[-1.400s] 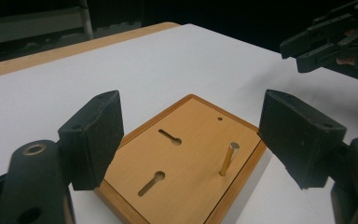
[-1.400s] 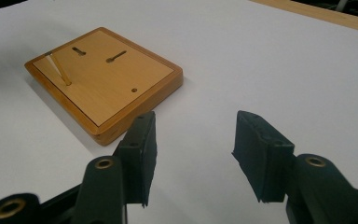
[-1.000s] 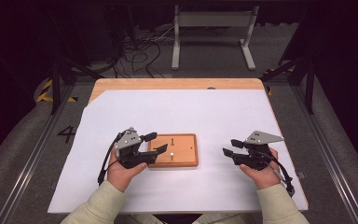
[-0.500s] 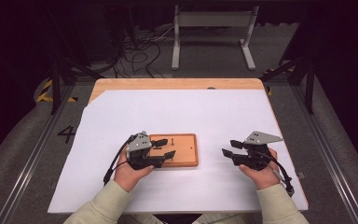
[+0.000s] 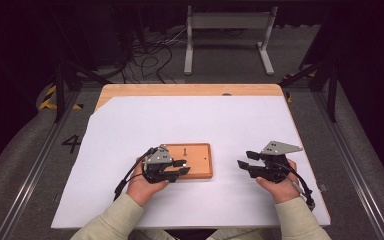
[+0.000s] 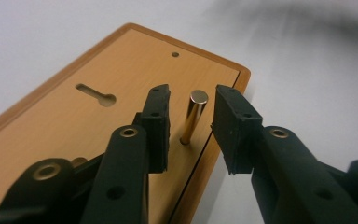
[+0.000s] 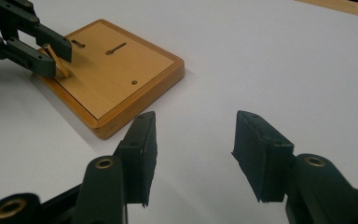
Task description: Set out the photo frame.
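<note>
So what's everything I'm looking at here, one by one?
wooden board: one, orange-brown, on the sheet's near middle
metal pin: one, brassy, upright in the board, between the left tongs' pads with gaps either side
white sheet: one, covering most of the table
table: one, light wood, bare along its far edge
metal stand: one, grey, on the floor beyond
left tongs: black, jaws just closing around the pin
right tongs: black, open, over bare sheet

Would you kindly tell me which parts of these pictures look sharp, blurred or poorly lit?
High view: dark surroundings, evenly lit white table sheet. Left gripper view: upright brass metal pin and rectangular wooden board sharp, near black tongs soft, dark blur top right. Right gripper view: board crisp, soft shadow beside it.
</note>
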Motion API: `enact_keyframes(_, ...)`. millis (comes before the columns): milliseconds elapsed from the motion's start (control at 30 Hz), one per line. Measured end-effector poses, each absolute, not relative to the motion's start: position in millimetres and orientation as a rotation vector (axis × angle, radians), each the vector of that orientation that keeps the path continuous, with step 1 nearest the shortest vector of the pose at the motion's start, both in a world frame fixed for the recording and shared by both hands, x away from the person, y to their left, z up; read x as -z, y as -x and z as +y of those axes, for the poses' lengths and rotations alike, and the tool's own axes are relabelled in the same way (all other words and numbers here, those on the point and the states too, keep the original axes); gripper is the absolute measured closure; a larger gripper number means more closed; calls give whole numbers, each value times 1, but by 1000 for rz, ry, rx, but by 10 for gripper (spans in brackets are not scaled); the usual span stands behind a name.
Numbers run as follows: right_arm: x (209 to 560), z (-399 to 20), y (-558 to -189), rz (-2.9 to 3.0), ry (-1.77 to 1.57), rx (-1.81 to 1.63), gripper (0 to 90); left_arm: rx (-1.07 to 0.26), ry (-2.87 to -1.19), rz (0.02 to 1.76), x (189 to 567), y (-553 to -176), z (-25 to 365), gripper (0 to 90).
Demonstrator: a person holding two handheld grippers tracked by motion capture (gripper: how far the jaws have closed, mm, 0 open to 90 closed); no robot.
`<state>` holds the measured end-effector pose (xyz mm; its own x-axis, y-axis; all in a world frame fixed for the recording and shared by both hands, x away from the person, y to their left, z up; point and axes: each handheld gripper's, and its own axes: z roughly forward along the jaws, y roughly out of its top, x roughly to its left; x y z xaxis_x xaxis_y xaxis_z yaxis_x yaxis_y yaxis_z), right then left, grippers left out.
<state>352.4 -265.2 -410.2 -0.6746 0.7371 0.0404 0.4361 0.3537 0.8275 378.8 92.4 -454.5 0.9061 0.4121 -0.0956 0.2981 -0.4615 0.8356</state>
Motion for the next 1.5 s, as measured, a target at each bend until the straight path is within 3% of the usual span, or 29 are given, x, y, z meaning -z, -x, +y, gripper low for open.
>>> enact_keyframes(333, 411, -264, -353, 2294, -1029, -1238, 507, -174, -2105, 488, 457, -381, 90, 832)
enact_keyframes(800, 413, -263, -353, 2314, -1024, -1235, 518, -240, -2146, 429, 455, -379, 87, 838)
enact_keyframes(1267, 412, -263, -352, 2316, -1019, -1233, 518, -554, -2182, 175, 460, -356, 85, 833)
enact_keyframes(1500, 411, -259, -353, 2332, -995, -1231, 538, -638, -2172, 59, 462, -350, 87, 836)
